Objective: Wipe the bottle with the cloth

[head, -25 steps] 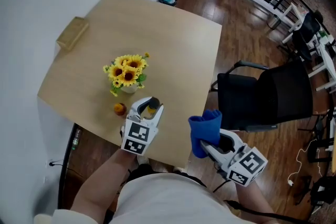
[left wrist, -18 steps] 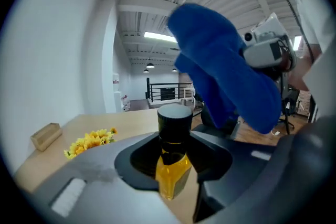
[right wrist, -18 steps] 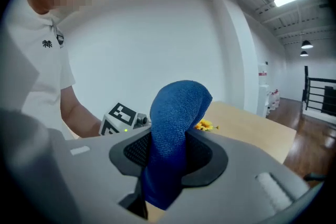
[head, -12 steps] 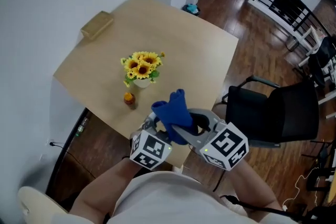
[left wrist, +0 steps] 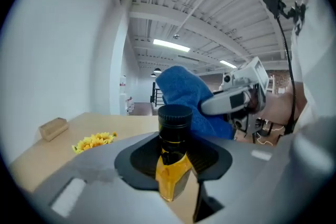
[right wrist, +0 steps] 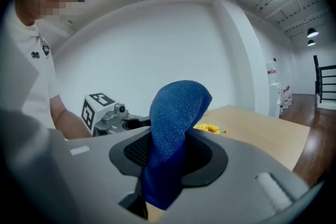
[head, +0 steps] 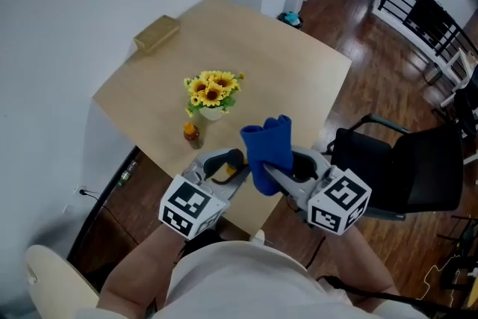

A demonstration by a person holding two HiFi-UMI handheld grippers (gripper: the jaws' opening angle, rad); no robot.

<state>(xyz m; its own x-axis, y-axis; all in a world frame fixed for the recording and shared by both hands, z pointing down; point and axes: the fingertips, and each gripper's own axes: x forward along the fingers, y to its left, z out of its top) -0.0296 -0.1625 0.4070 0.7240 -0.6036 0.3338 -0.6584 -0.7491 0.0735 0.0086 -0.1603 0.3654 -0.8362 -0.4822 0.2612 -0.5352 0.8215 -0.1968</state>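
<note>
Over the near edge of the table (head: 284,63), your left tool (head: 218,168) is clamped tight on the black-capped yellow bottle (left wrist: 174,134); over the same edge, your right tool (head: 287,175) pinches the blue cloth (head: 269,149).

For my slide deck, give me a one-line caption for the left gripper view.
Left gripper shut on a black-capped yellow bottle, right gripper holding a blue cloth close behind.

The right tool (head: 278,177) with its blue cloth (head: 270,149) has been brought in from the right, where it was well apart. It is now just beside the bottle (left wrist: 172,150) gripped in the left tool (head: 222,166). Both tools have been raised off the surface (head: 284,71).
</note>
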